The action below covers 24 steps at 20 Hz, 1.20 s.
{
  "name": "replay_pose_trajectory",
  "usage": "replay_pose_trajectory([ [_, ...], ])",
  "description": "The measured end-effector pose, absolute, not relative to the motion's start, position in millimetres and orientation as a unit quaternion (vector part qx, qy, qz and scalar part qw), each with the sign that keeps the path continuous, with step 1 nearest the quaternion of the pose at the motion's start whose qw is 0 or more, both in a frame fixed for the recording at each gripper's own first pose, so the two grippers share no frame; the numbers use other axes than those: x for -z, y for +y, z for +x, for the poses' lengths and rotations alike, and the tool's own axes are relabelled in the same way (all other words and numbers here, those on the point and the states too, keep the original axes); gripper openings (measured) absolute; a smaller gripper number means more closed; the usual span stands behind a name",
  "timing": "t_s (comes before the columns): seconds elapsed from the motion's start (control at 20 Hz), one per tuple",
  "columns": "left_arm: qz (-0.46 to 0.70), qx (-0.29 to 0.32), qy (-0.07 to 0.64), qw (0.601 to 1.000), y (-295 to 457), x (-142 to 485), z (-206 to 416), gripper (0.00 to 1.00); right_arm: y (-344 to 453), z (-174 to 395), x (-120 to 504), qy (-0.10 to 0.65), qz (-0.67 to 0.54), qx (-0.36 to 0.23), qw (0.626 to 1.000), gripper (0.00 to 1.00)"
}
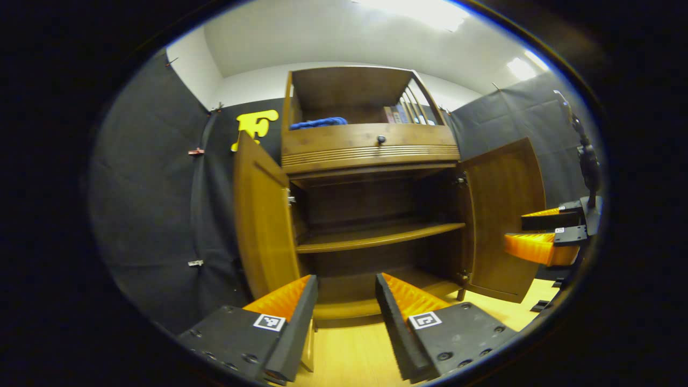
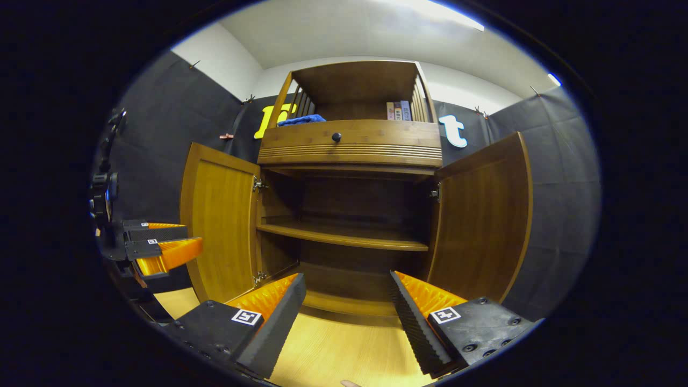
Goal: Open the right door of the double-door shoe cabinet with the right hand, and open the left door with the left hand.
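Wood: brown shoe cabinet (image 2: 349, 161) dead ahead at 12 o'clock in both gripper views, standing on a pale wood floor (image 2: 333, 349).
Doors: 2 of 2 swung out. Left door (image 1: 263, 215) at 10 o'clock of the left gripper; right door (image 2: 481, 215) at 2 o'clock of the right gripper. Long axis of each door is vertical, hinges on the cabinet's outer edges.
Left gripper (image 1: 346, 306): jaws wide, nothing between them, clear of the cabinet. Nearer the left door.
Right gripper (image 2: 346, 306): jaws wide, holding nothing, clear of the cabinet. Nearer the right door.
Key relation: each door leaf sits outboard of its own gripper, neither touched. My read: task looks done, next move is only backing off.
Lower compartment: 1 shelf (image 2: 344, 236) across the middle, nothing visible on it or below; interior is dark, so small items can't be ruled out.
Top compartment: blue cloth (image 2: 301, 120) at the left, a few books (image 2: 398, 110) upright at the right.
Drawer: closed, 1 dark knob (image 2: 336, 137) at centre.
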<state>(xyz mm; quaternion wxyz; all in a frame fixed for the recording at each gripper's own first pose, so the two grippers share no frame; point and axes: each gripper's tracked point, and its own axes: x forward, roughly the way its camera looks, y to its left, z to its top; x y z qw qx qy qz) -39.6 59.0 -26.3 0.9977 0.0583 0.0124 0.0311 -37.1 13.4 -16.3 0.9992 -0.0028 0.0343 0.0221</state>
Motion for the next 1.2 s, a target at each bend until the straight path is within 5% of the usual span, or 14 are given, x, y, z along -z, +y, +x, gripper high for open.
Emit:
replay_pose_trajectory([
  [0.1,0.055,-0.014,0.008,0.998,35,25,-32,0.87,22,-36,17,0.03,-0.015,-0.026,0.999,0.98],
  [0.3,0.044,0.007,-0.009,0.999,5,20,-29,0.99,29,-33,16,0.026,-0.005,-0.033,0.999,0.98],
  [0.85,0.016,0.019,-0.03,0.999,-3,12,-23,0.94,13,-31,9,0.015,0.005,-0.017,1.0,0.98],
  [1.15,0.013,0.023,-0.028,0.999,-4,16,-20,0.99,11,-28,16,0.023,0.01,-0.019,0.999,0.98],
  [1.2,0.012,0.024,-0.028,0.999,-3,16,-20,0.94,11,-27,16,0.024,0.009,-0.018,0.999,0.98],
])
